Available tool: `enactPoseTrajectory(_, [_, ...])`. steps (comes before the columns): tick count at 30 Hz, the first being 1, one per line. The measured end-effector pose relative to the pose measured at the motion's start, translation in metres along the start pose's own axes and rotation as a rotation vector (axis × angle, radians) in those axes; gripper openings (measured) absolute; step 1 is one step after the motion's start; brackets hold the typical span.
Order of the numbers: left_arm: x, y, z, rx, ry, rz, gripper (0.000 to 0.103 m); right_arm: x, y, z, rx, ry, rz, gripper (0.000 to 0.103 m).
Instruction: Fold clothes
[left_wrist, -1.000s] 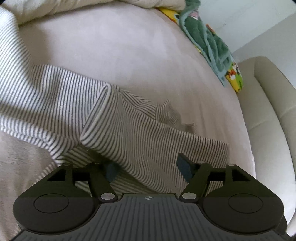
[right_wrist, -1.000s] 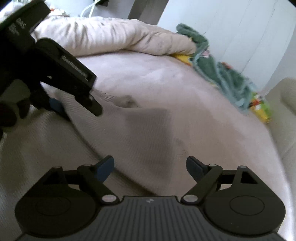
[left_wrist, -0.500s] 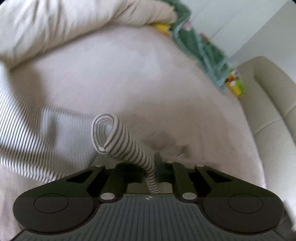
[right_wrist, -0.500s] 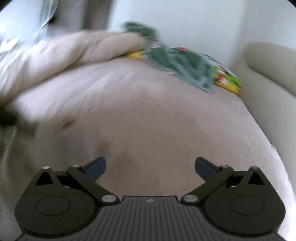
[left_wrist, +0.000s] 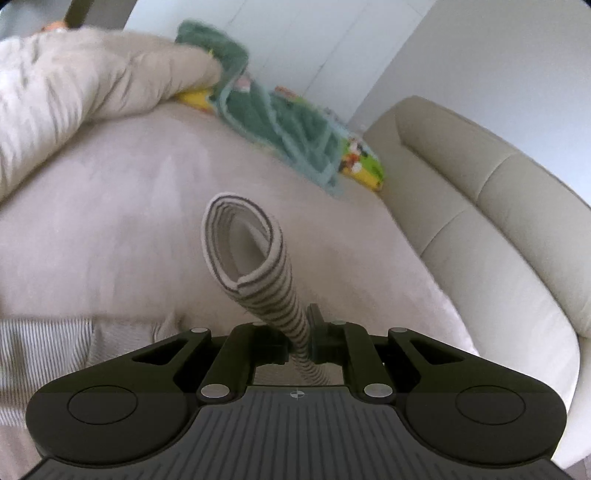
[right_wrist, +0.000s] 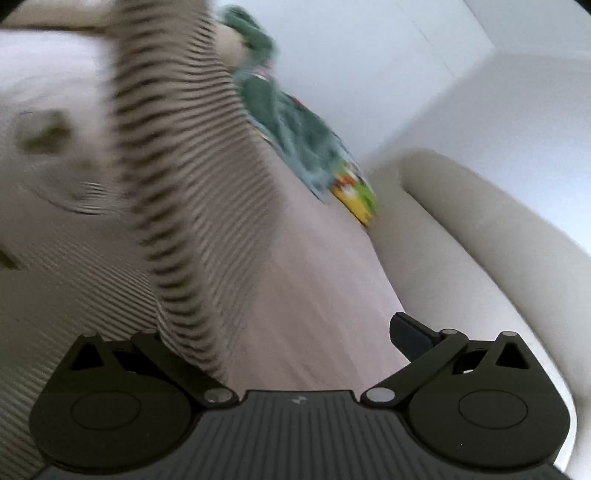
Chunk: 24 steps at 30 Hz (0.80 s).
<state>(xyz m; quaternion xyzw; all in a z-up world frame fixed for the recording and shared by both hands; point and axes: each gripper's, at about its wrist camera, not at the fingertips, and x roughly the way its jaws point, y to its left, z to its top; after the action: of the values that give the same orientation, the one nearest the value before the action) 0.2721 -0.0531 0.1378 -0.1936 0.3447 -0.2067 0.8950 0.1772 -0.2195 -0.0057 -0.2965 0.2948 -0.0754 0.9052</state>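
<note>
A grey-and-white striped garment (left_wrist: 258, 280) lies on a beige bed. My left gripper (left_wrist: 300, 341) is shut on a fold of it; the pinched cloth curls up in a loop in front of the fingers, and the rest of it lies at lower left (left_wrist: 40, 347). In the right wrist view the same striped garment (right_wrist: 184, 206) hangs blurred in front of the camera, draped over the left finger. My right gripper (right_wrist: 306, 332) is open and holds nothing; only its right fingertip (right_wrist: 406, 330) shows.
A rumpled beige duvet (left_wrist: 85, 85) lies at the far left of the bed (left_wrist: 129, 221). A green quilted cloth (left_wrist: 280, 129) over a yellow printed item (left_wrist: 364, 164) lies at the far edge. A cream sofa (left_wrist: 498, 236) borders the bed on the right.
My left gripper closed on the striped garment and lifted the fold off the bed. My right gripper swung right and the lifted garment came in front of it.
</note>
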Motion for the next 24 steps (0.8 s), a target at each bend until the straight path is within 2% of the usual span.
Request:
enactPoseTrajectory(6, [0.023,0.051,-0.028,-0.086,0.09,0.116,0.012,-0.005,-0.037,-0.006,0.178,0.011,0.086,0.103])
enactPoseTrajectory(8, [0.029,0.07,-0.041,-0.1,0.134,0.154,0.016,-0.02,-0.048,-0.009,0.218,0.0,0.14,0.103])
enactPoseTrajectory(11, [0.039,0.091,-0.057,-0.116,0.193,0.205,0.016,-0.035,-0.064,-0.02,0.261,-0.007,0.183,0.103])
enactPoseTrajectory(12, [0.038,0.092,-0.059,-0.104,0.184,0.21,0.015,-0.037,-0.074,-0.021,0.282,-0.018,0.193,0.103])
enactPoseTrajectory(15, [0.033,0.088,-0.059,-0.056,0.15,0.227,0.015,-0.035,-0.093,-0.013,0.322,-0.045,0.152,0.103])
enactPoseTrajectory(18, [0.035,0.086,-0.055,-0.018,0.138,0.238,0.015,-0.018,-0.096,-0.005,0.331,-0.024,0.097,0.103])
enactPoseTrajectory(20, [0.043,0.089,-0.054,0.008,0.154,0.257,0.02,0.006,-0.082,-0.007,0.276,0.056,0.089,0.103])
enactPoseTrajectory(22, [0.047,0.093,-0.053,0.015,0.165,0.248,0.021,0.033,-0.061,-0.015,0.177,0.175,0.069,0.103])
enactPoseTrajectory(23, [0.044,0.095,-0.052,0.005,0.167,0.234,0.023,0.038,-0.054,-0.02,0.153,0.19,0.054,0.103])
enactPoseTrajectory(24, [0.037,0.096,-0.048,-0.016,0.158,0.227,0.036,0.037,-0.053,-0.02,0.148,0.177,0.04,0.103])
